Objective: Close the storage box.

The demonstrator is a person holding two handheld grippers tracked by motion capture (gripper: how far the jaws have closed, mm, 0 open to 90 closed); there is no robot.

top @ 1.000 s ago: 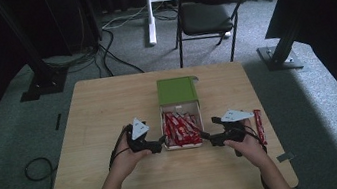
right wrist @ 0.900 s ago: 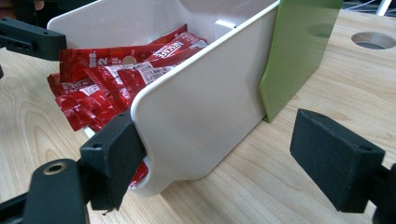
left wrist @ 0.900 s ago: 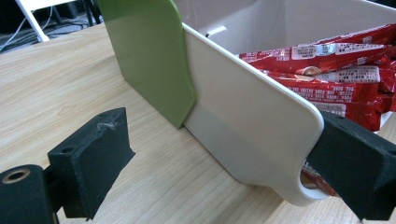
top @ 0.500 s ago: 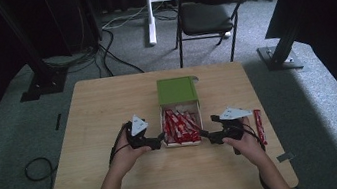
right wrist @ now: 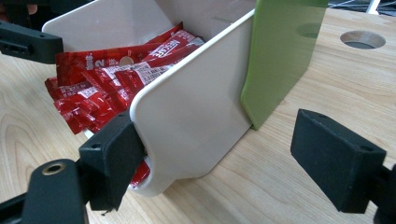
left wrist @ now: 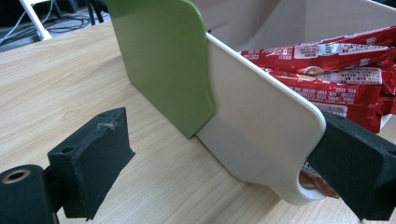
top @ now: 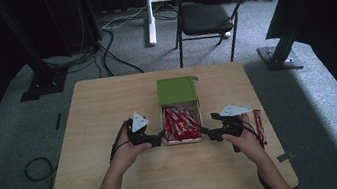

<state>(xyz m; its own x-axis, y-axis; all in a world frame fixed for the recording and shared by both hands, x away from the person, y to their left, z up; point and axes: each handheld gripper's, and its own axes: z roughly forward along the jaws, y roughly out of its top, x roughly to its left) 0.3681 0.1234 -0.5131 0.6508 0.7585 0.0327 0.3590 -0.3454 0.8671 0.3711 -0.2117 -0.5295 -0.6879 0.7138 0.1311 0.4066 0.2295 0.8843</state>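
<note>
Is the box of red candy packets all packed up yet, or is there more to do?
Mostly packed, it seems. The white box is full of red packets, and its green lid covers only the far half. Right now the left gripper and right gripper are open, each straddling a side wall at the near end. One packet lies on the table by the right hand; it probably goes in before the lid shuts.

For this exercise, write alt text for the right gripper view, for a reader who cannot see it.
Two black jaws of the right gripper stand open astride the near side wall of a white box, one jaw inside, one outside. The box holds red snack packets, its green lid slid partway back, on a wooden table.
</note>
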